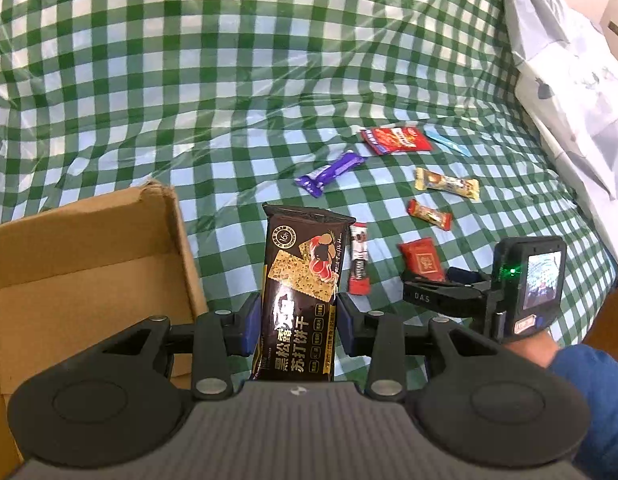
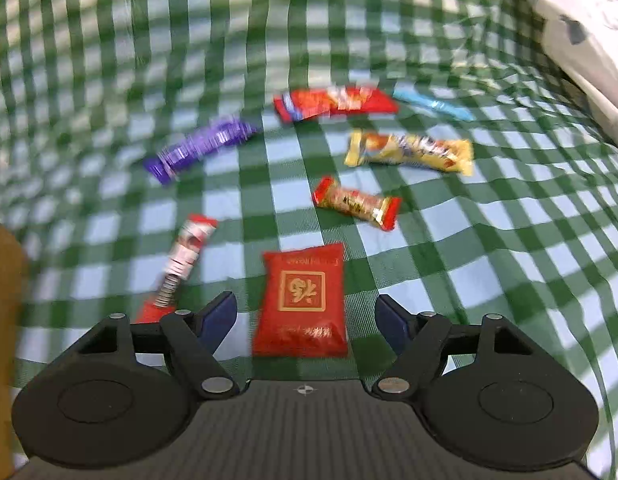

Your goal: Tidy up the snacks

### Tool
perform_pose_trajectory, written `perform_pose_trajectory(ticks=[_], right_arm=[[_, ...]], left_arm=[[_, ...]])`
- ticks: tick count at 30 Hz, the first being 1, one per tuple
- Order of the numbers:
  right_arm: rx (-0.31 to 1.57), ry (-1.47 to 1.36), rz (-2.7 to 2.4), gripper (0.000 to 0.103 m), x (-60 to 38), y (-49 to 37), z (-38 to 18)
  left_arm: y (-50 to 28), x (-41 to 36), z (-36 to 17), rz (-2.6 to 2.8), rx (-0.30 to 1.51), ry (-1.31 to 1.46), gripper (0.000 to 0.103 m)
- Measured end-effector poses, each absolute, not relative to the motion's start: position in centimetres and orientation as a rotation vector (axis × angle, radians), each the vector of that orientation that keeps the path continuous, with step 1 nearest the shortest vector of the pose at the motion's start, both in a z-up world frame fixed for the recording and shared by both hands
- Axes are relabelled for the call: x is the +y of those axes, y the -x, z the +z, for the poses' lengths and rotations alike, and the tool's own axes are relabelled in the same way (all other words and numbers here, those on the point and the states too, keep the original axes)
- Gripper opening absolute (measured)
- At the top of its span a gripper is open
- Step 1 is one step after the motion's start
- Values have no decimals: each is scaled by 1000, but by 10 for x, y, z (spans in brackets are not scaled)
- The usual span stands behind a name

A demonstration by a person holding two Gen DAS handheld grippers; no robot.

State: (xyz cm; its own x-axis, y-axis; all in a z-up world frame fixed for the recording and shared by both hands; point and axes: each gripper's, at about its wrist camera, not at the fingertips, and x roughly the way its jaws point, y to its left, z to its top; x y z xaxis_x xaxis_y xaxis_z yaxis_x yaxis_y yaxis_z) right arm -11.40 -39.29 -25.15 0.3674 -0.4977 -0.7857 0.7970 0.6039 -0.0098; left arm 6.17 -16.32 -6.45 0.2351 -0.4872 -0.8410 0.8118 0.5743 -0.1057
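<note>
My left gripper [image 1: 296, 322] is shut on a dark brown cracker packet [image 1: 303, 288] and holds it upright, just right of an open cardboard box [image 1: 89, 264]. My right gripper [image 2: 305, 316] is open, its fingers on either side of a red square snack packet [image 2: 303, 300] that lies on the green checked cloth [image 2: 469, 260]. The right gripper also shows in the left wrist view [image 1: 441, 280], low over the same red packet [image 1: 421, 260]. Its view is motion-blurred.
Loose snacks lie on the cloth: a purple bar [image 1: 329, 173], a red packet [image 1: 395, 140], a blue stick [image 1: 445, 141], a yellow bar [image 1: 447, 183], a red-gold candy [image 1: 429, 214], a red-white stick [image 1: 359, 264]. White bedding [image 1: 569, 92] borders the right.
</note>
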Motion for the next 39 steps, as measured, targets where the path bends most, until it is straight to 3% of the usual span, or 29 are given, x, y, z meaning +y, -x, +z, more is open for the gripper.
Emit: perform_pose_trajectory(ticks=[1,2,5,13,25,28,39], right_arm=[[811,-409,-876,70,-392,115,-254],[803,-393,-883,51,-389,115,-253],[818,-373,-872,43,-377,118,-246],[646,-409,-741,42,-261,185,-147],[670,-286,-382,42,-12,199,-2],[673,-236,-359,42,20,198,16],[649,-129,-369,43,28,182,-3]], left_arm=[[-63,-162,-65,-920,981,-389,43],[-64,-160,-65,-919,982,-386,43],[-63,-152,-60,-915,984,-371,43],[-26,-71,-17,-961,929,-312,43],[34,110,5,-736,879,-300,43],[43,143,3,-711,874,-290,43],[57,185,19,-700,815,-211,43]])
